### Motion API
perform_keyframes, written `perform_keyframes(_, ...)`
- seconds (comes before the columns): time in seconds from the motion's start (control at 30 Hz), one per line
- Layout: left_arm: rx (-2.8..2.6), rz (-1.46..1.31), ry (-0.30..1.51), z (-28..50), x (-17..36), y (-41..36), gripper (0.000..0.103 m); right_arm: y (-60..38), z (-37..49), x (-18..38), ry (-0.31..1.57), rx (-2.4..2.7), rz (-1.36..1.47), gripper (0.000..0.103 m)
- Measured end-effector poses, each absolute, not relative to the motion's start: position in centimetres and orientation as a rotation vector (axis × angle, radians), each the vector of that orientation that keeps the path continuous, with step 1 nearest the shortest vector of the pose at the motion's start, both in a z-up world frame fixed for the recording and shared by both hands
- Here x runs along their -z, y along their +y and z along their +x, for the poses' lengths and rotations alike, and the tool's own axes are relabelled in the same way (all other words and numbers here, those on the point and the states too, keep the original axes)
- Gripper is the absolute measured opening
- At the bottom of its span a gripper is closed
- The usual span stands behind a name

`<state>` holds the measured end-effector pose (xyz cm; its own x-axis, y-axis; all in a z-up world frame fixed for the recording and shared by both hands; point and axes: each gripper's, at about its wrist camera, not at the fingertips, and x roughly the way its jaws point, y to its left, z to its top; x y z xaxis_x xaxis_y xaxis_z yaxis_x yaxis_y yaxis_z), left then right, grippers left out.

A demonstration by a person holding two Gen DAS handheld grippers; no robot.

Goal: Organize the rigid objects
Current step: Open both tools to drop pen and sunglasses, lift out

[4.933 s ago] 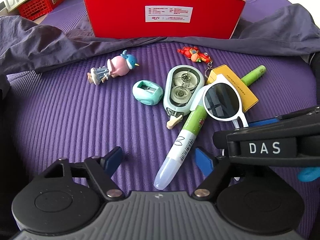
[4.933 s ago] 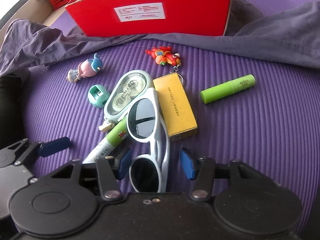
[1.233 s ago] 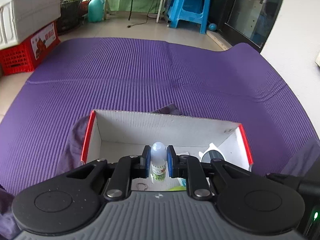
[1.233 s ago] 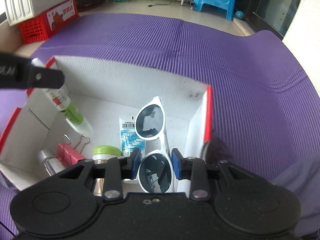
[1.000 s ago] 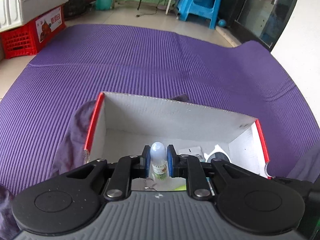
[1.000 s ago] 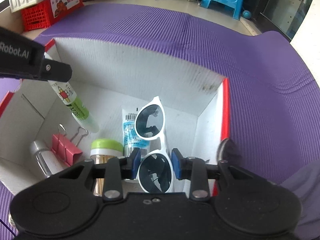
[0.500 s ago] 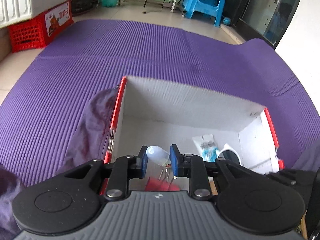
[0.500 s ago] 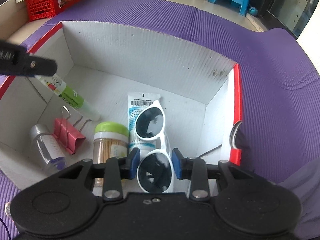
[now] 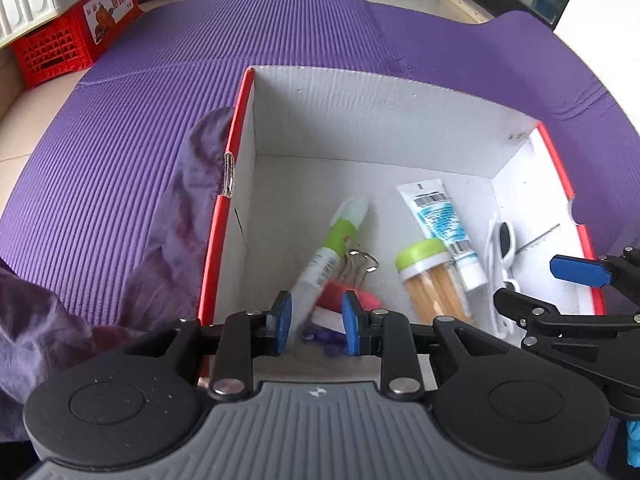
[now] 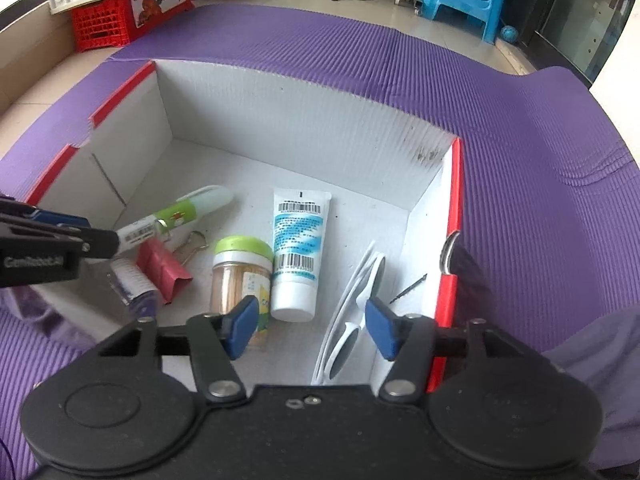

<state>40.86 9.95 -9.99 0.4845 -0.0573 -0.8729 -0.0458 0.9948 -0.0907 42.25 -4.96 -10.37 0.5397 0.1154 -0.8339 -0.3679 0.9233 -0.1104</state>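
Nearest in the right wrist view, the right claw [image 10: 306, 330] stands released, its blue pads wide apart; its jaws have just been opening, and the white sunglasses [image 10: 352, 316] lie loose between them, touching neither pad. The sunglasses rest on edge against the right wall of the box [image 10: 304, 120], near its near right corner.

In the left wrist view the left claw [image 9: 312, 322] is also released, with only a narrow gap; its jaws have just been opening a little. The green-and-white marker [image 9: 330, 256] is free of the pads and lies slanted on the box floor, its near end blurred just beyond the left pad, so I judge it is only now settling.

A little farther in the box lie a red binder clip [image 10: 162, 272], a small clear bottle [image 10: 132, 284], a jar with a green lid [image 10: 242, 268] and a white tube [image 10: 298, 252], all close together.

Beyond the box the purple mat [image 10: 520, 160] spreads to the far floor.

Both things look delivered, so withdrawing seems next. The risk: the sunglasses stand between the right pads, and a careless lift may hook the frame and drag it out; the left claw may nudge the marker or strike the red rim
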Motion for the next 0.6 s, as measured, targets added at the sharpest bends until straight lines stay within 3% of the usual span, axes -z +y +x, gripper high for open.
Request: perform_keyframes(0.6, -0.008, -0.056, 0.927, 33.4, 3.5, 8.0, 0.027, -7.0, 35.6, 4.7, 0.881, -0.346, -0.254, 0.067)
